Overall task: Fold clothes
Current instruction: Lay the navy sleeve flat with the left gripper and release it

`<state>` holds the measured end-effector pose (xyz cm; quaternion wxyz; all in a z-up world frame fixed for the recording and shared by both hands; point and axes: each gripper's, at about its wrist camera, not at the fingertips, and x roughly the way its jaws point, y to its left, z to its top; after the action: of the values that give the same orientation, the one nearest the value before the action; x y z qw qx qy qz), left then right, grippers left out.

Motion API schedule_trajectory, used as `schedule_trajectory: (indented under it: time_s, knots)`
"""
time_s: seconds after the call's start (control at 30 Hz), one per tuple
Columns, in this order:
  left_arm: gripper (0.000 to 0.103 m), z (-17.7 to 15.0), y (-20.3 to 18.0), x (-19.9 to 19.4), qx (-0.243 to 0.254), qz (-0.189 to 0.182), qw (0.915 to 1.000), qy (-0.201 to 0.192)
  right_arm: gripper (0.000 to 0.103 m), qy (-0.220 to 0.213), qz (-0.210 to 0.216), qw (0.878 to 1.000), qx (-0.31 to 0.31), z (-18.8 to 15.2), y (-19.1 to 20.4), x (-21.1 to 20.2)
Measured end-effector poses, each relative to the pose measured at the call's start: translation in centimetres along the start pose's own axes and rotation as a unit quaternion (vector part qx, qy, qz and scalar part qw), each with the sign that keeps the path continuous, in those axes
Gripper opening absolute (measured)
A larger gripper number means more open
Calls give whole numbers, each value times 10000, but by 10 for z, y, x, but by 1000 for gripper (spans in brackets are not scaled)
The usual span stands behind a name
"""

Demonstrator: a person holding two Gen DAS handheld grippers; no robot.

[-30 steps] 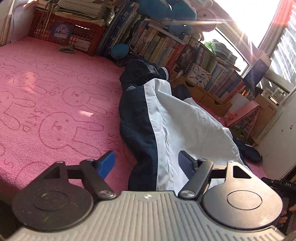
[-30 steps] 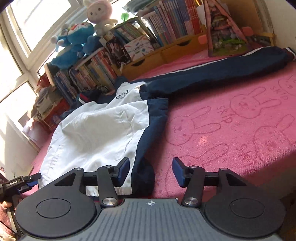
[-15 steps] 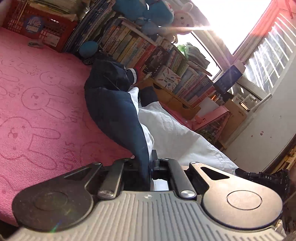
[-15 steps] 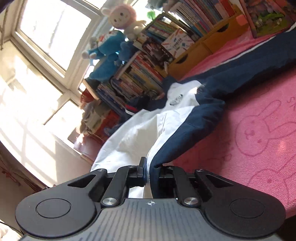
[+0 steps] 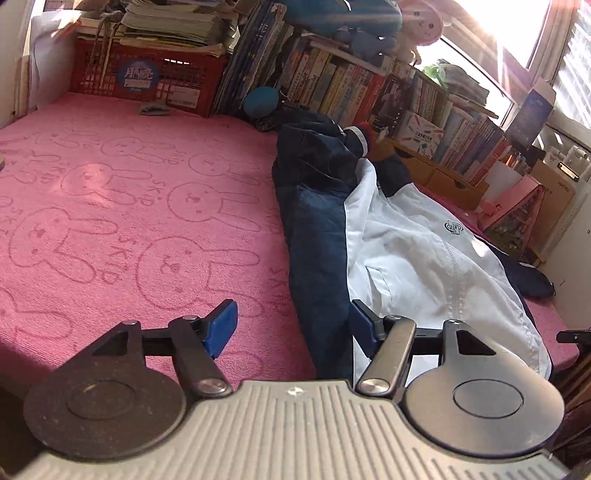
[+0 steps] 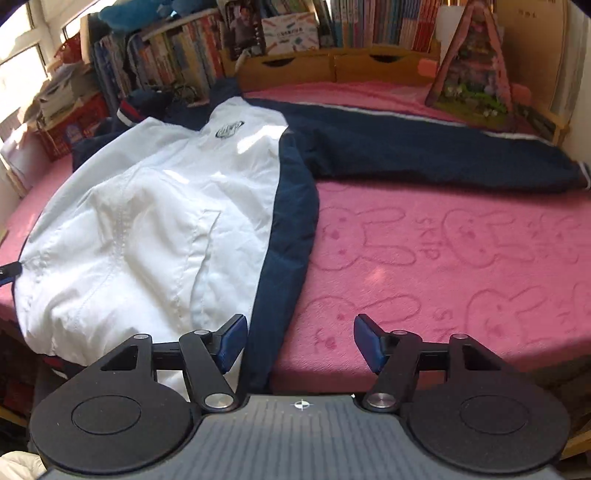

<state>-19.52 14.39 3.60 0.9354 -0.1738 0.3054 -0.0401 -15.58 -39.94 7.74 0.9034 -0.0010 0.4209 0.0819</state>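
- the jacket [image 6: 155, 221], white with navy side panels, lies spread on the pink bunny blanket [image 6: 461, 258], front up, hem at the near edge under both tools.
- judging by how it lies, no fold is made: the body is flat and open, and one navy sleeve [image 6: 443, 151] stretches straight out, ahead and to the right of the right gripper [image 6: 299, 343].
- the other sleeve [image 5: 314, 162] is bunched in a heap ahead of the left gripper [image 5: 291, 325], up near the collar.
- the right gripper's jaws are opening; the navy hem edge sits just inside its left pad, but the pads do not press on it.
- the left gripper's jaws are opening too; a navy side panel runs between them near the right pad, not pinched.
- left to do, in my reading: nearly everything. both sleeves need bringing in over the body, then the body folding up.
- containers: a red plastic crate [image 5: 147, 81] stands far ahead and to the left of the left gripper, with stacks of paper and books on top; what is inside is too dim to tell.
- wooden drawers [image 6: 332, 66] sit far ahead of the right gripper, shut, with a row of books [image 6: 369, 22] standing above them.
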Motion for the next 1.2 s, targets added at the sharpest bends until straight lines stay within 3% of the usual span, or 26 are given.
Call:
schedule_trajectory:
  time_s: [0.07, 0.17, 0.2, 0.3, 0.33, 0.4, 0.57, 0.73, 0.8, 0.87, 0.9, 0.93, 0.97, 1.03, 1.07, 1.2]
  knots:
    - [74, 12, 5, -2, 76, 116, 9996, -258, 69, -524, -178, 9983, -168, 23, 5, -9]
    - [80, 35, 2, 13, 271, 244, 9970, -684, 92, -1337, 176, 9892, -583, 57, 35, 1]
    - [82, 44, -1, 20, 293, 200, 9960, -819, 93, -1535, 334, 9849, -729, 68, 51, 8]
    - [92, 74, -15, 45, 220, -148, 9927, -1179, 93, -1488, 938, 9773, -1182, 100, 109, 60]
    - [100, 87, -21, 55, 144, -269, 9918, -1243, 93, -1429, 1017, 9759, -1300, 107, 126, 79]
    - [103, 113, -31, 80, -68, -428, 9912, -1250, 93, -1280, 1090, 9749, -1463, 114, 155, 112]
    - [103, 180, -38, 159, -918, -171, 9914, -921, 92, -804, 1515, 9780, -1186, 103, 178, 167]
    - [103, 209, -38, 240, -1154, 461, 9918, -285, 102, -710, 1345, 9796, -1313, 84, 189, 182]
    - [103, 210, -39, 270, -1317, 415, 9904, 105, 103, -691, 1298, 9798, -1352, 84, 191, 182]
    - [102, 204, -34, 296, -1909, 68, 9794, 647, 103, -685, 1312, 9801, -1322, 85, 190, 182]
    - [99, 199, -31, 305, -2256, -98, 9706, 833, 103, -684, 1329, 9802, -1295, 86, 189, 182]
    - [81, 194, -29, 308, -2568, -160, 9623, 885, 103, -682, 1347, 9804, -1268, 87, 188, 182]
    - [44, 192, -29, 308, -2713, -133, 9584, 880, 103, -681, 1364, 9805, -1242, 88, 187, 182]
    - [18, 193, -32, 299, -2578, -31, 9635, 717, 103, -685, 1405, 9805, -1188, 89, 186, 182]
    - [10, 196, -34, 290, -2463, -36, 9676, 552, 103, -688, 1426, 9805, -1162, 89, 185, 182]
    - [6, 230, -28, 236, -2086, 89, 9767, -493, 103, -698, 1498, 9804, -1075, 89, 183, 181]
